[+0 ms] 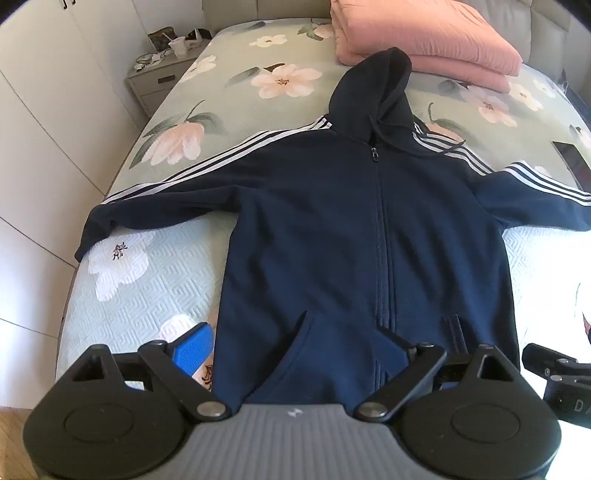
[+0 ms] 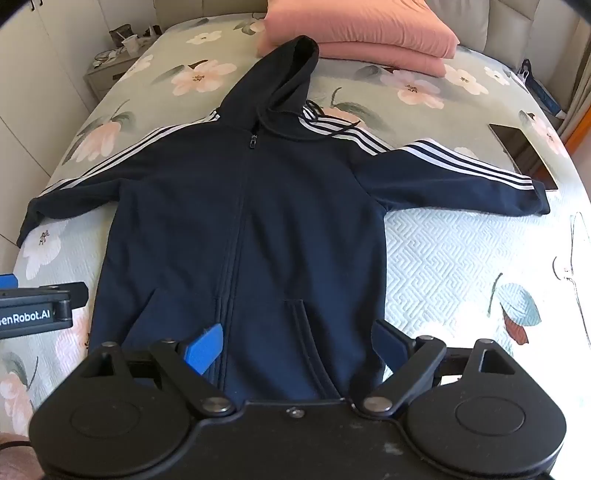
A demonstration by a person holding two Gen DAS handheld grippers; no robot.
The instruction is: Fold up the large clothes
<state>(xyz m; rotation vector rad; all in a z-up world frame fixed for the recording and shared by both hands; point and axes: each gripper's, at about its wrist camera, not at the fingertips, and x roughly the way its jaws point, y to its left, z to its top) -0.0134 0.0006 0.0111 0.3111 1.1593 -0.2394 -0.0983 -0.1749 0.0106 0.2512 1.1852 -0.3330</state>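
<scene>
- Left wrist view: the navy hoodie (image 1: 332,229) lies face up and flat on the floral bedspread (image 1: 147,266), zipped shut, both sleeves spread wide and the hood pointing away towards the folded pink quilt (image 1: 424,33) beyond it.
- The left gripper (image 1: 295,350) hangs over the hoodie's hem on its left half, fingers spread wide with nothing between them; one blue pad (image 1: 195,345) is just off the hoodie's side edge, over the bedspread, the other over the zip near the pocket.
- Off beyond the hoodie's left sleeve stands a nightstand (image 1: 159,79) with clutter on top.
- Right wrist view: the right gripper (image 2: 299,345) hangs over the same hem on the hoodie's right half, likewise agape and empty, one pad by the zip, the other near the side seam.
- A dark tablet (image 2: 522,155) lies on the bedspread just beyond the hoodie's right cuff (image 2: 537,199); whether they touch I cannot tell.
- The left gripper's body shows beside the hoodie's left edge.
- Handling, as a judgement: thick fleece, soft and limp, fairly heavy for cloth, so it will sag and drag on the bedspread rather than slide. It is not fragile.
- Good holds look to be the ribbed cuffs, the shoulder seams or the hem corners, pinching both layers; the zip line gives a natural fold axis.
</scene>
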